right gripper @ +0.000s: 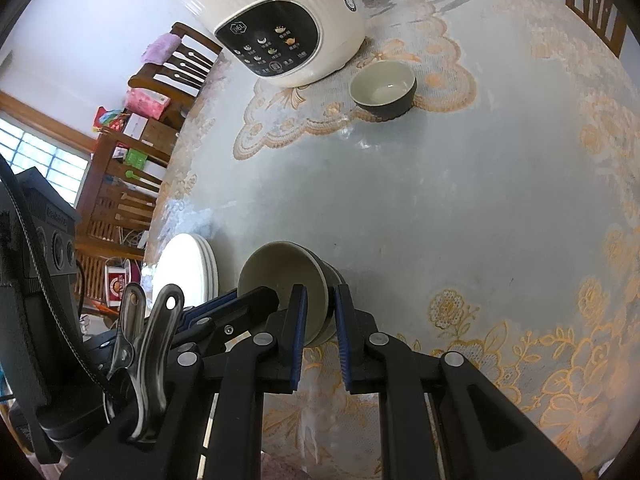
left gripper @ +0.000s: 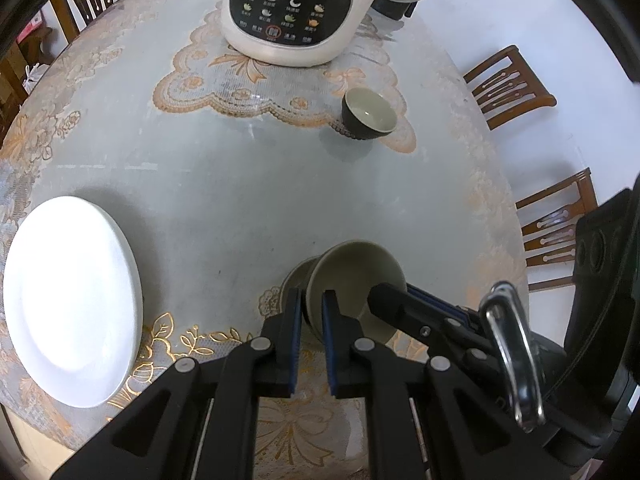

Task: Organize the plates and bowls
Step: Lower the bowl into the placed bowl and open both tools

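Grey-green bowl [left gripper: 352, 280] tilted, near counter [left gripper: 224, 184] front edge; left hand-held gripper [left gripper: 311, 312] and right hand-held gripper [right gripper: 320, 312] both clenched on its rim, opposite sides.

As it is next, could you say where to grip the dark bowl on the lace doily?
I'd take the dark bowl by its rim, one finger inside, one outside, from above on the near side: it stands upright, and the white appliance crowds its far side.

Both tools hide the held bowl's [left gripper: 352, 280] near rim.
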### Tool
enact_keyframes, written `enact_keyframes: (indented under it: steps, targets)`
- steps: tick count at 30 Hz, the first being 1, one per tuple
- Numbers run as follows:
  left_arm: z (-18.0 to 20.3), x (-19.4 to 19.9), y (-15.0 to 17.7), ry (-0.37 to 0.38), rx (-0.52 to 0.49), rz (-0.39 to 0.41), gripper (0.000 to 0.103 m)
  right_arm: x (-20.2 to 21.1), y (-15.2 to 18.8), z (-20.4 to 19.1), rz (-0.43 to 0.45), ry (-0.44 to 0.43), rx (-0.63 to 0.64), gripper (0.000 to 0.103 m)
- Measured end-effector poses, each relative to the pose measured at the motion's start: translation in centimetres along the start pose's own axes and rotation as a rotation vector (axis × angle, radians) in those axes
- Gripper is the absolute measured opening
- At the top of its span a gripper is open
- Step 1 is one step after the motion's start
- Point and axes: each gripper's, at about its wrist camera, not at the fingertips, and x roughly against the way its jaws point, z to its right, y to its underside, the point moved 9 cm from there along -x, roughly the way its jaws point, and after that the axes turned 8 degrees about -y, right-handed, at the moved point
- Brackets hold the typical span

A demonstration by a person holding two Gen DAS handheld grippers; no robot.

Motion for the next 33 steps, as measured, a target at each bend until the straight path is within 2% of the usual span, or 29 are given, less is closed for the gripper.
enact_keyframes:
  steps: [19,26,33]
  targets:
    - [-0.7,-1.0,0.5,-0.032,-0.005,-0.025,0.009,-1.1,0.4,0.3,-0.016,0.03,0.01,0.017]
    - [-0.7,-0.6,0.3,-0.04,-0.011,-0.015,0.009,-0.9,0.0,0.1,-0.006,0.024,0.007,0.022]
    - [-1.0,0.1,-0.3,-0.059,-0.014,0.01,0.02,-0.3,-0.4,0.1,0.01,0.014,-0.005,0.025]
